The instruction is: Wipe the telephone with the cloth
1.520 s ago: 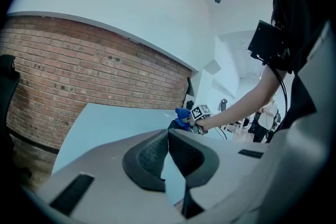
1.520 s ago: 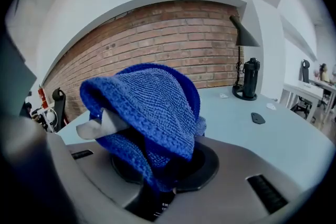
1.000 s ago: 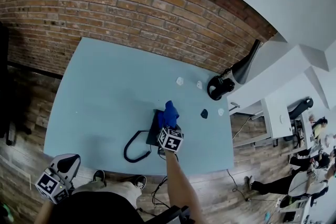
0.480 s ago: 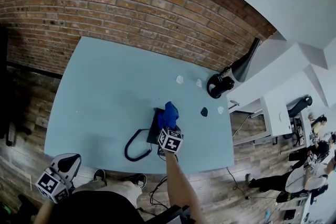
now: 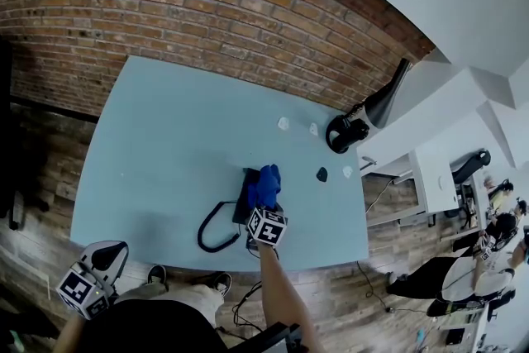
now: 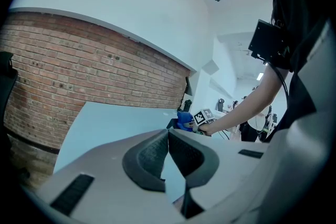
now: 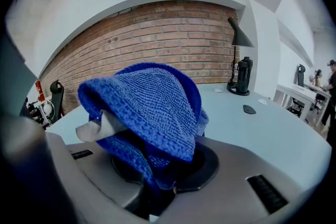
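Note:
A black telephone (image 5: 247,194) with a coiled cord (image 5: 212,231) lies near the front edge of the pale blue table (image 5: 173,145). My right gripper (image 5: 266,211) is shut on a bunched blue cloth (image 5: 266,184) (image 7: 149,107), which rests on top of the telephone. In the right gripper view the cloth fills the jaws and hides the telephone. My left gripper (image 5: 106,259) (image 6: 169,136) hangs off the table's near left corner, shut and holding nothing. From the left gripper view the cloth (image 6: 184,119) shows far off.
A black desk lamp (image 5: 364,121) stands at the table's far right corner. Small white scraps (image 5: 283,126) and a dark flat piece (image 5: 321,175) lie right of the telephone. A brick wall (image 5: 207,4) runs behind the table. People stand at the far right.
The cloth and my right gripper have shifted slightly toward me over the telephone. My left gripper has stayed in place.

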The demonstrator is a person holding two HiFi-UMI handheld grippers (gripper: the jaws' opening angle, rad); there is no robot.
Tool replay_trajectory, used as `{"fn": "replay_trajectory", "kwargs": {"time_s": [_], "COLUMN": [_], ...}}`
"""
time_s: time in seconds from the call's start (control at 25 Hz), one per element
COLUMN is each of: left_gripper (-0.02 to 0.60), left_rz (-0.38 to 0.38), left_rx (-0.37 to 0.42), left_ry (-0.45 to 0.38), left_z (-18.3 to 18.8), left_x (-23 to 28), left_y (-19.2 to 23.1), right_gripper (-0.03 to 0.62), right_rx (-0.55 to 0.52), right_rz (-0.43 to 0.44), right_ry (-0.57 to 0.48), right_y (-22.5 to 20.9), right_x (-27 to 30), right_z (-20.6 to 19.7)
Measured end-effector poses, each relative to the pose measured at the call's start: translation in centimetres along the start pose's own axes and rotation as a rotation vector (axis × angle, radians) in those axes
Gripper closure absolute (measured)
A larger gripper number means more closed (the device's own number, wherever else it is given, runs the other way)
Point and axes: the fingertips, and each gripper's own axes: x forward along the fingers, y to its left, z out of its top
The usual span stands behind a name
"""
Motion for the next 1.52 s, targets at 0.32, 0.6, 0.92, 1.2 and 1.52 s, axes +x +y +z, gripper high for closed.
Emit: {"fn": "replay_trajectory", "kwargs": {"time_s": [0.32,0.6,0.92,1.2,1.52], "left_gripper": [0.569,0.569,0.569,0.569,0.569], "left_rz": [-0.005,-0.014,-0.024,-0.028,-0.036], "left_rx": [-0.017,-0.001,0.002,-0.012,0.002], "left_ry": [-0.002,-0.001,0.001,0.003,-0.002], "left_z": [-0.3,-0.4,-0.6,-0.7,-0.6], "left_x": [-0.3,-0.6,-1.1,-1.2,-1.0], "left_y": [0.0,0.1,0.0,-0.3,-0.5], "right_gripper": [0.502,0.502,0.502,0.502,0.502], "right_rx": [0.008,0.017,0.018,0.025,0.037], "right_rz": [-0.002,-0.011,-0.012,-0.016,-0.015], "right_ry": [0.02,0.04,0.07,0.087,0.102], "right_y": [0.2,0.3,0.6,0.8,1.0], "right_x": [-1.1,-2.2,-3.2,-4.1,-4.8], "right_z": [-1.8,-3.5,-5.4,-6.7,-7.8]}}
